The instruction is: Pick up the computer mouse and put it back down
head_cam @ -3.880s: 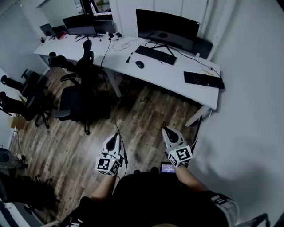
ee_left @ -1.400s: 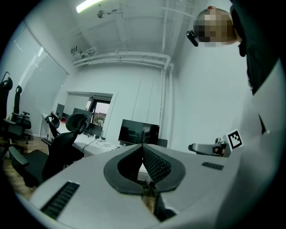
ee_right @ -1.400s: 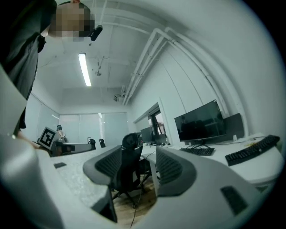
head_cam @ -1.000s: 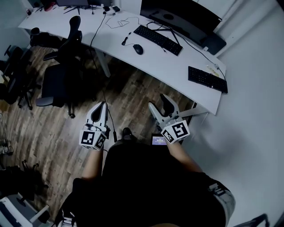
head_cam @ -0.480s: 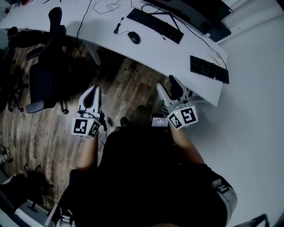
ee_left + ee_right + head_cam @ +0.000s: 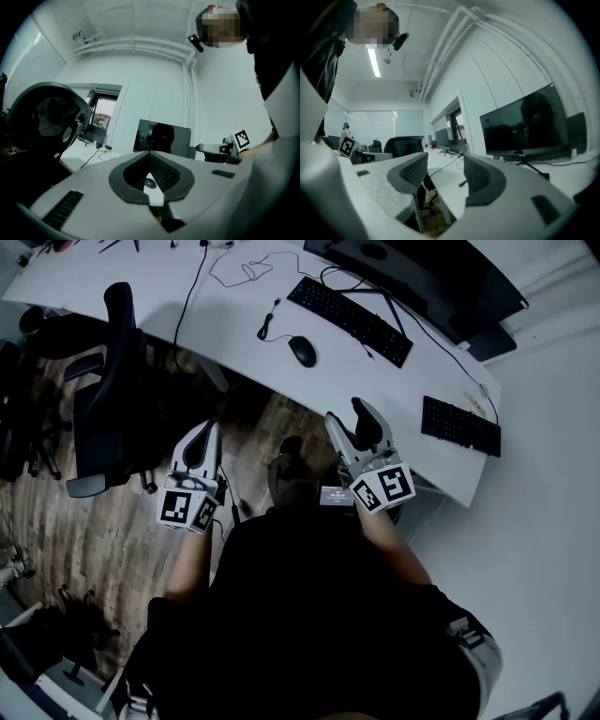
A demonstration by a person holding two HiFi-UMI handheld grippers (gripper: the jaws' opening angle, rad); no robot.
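Black computer mouse [image 6: 302, 351] sits on the white worktop [image 6: 234, 315], far and slightly left of your open, empty right tongs [image 6: 345, 414], which are nearer than your closed left tongs [image 6: 208, 431].

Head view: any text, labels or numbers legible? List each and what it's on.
No legible text in any view.
Small lit screen by the right hand-held gripper: bright characters, too small to read.
Square markers on the cubes of the left hand-held gripper and the right one: patterns, no words.
Two black keyboards: key legends too small to read.
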